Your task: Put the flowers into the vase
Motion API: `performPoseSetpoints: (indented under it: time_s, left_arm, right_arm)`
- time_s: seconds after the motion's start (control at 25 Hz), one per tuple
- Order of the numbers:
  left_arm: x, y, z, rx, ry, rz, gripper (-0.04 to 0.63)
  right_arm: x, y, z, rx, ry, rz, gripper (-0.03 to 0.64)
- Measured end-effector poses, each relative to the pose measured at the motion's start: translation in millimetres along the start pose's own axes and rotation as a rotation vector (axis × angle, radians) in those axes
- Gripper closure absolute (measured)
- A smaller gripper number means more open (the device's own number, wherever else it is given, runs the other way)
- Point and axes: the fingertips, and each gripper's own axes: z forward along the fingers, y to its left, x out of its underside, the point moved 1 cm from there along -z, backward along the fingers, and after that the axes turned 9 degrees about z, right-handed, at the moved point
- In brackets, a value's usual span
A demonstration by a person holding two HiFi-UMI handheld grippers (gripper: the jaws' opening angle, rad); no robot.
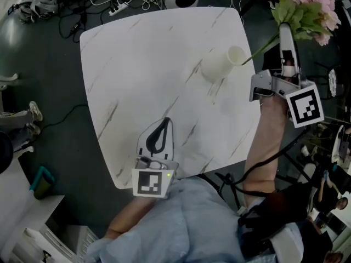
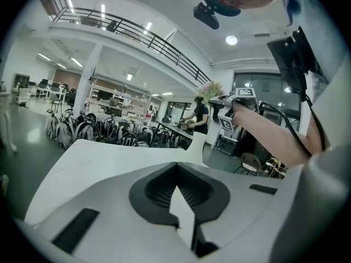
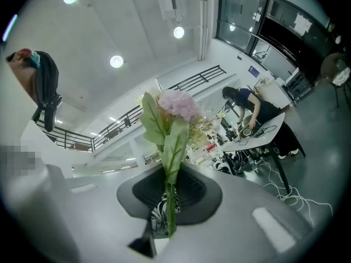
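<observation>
The flowers (image 1: 310, 7) are clamped by the stem in the right claw (image 1: 287, 40), aloft beside the vase (image 1: 222, 64) on the surface (image 1: 137, 64); the left claw (image 1: 162, 126) is closed, empty. The vase could be toppled by a misaimed stem.

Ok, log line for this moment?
right tool: shut on flowers, beside vase | left tool: shut, empty, over table | vase: upright, flowers not in

Matt plastic, marble-look top, soft petals

The table (image 1: 142, 59) has a smooth white top, veined like marble. The vase (image 1: 224, 63) is plain white and matt. The left tongs (image 2: 176, 174) and right tongs (image 3: 167, 179) are smooth pale-grey plastic with black ribbed pads (image 2: 158, 193). The flowers (image 3: 178, 106) have soft pink petals and dull green leaves. The sleeve (image 1: 186, 223) is light blue cloth.
</observation>
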Motion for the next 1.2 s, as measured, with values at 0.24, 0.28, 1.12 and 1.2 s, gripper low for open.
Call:
performPoseSetpoints:
  time_s: [0.24, 0.28, 1.12, 1.2]
  left_arm:
    - [3, 9, 1, -0.014, 0.005, -0.015, 0.592]
    - [3, 10, 2, -0.013, 0.005, -0.015, 0.591]
    - [4, 1, 6, 0.026, 0.012, -0.014, 0.591]
    - [4, 0, 6, 0.026, 0.013, -0.011, 0.592]
  right_arm:
    - [11, 0, 10, -0.032, -0.023, -0.05, 0.581]
    - [17, -1, 10, -0.036, -0.021, -0.063, 0.581]
    - [83, -6, -15, -0.054, 0.175, -0.338, 0.555]
    - [82, -4, -16, -0.06, 0.177, -0.34, 0.554]
